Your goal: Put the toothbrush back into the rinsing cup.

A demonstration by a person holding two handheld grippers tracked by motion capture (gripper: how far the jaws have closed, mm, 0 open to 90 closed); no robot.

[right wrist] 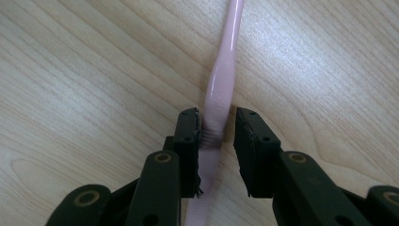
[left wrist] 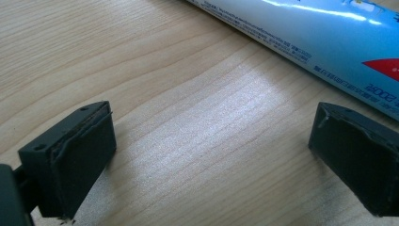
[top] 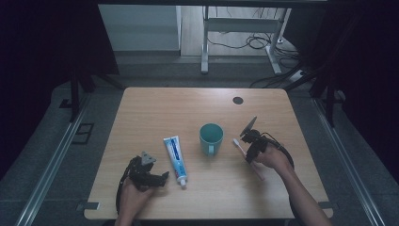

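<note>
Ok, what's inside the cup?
The cup looks empty: the high view shows teal inner wall and nothing sticking out. Its bottom is too shaded to be sure.

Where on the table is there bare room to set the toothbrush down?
Free: the far half of the wooden table beyond the teal mug, and the near edge between both hands. Crowded: the middle row, blue toothpaste tube, mug, pink toothbrush.
</note>
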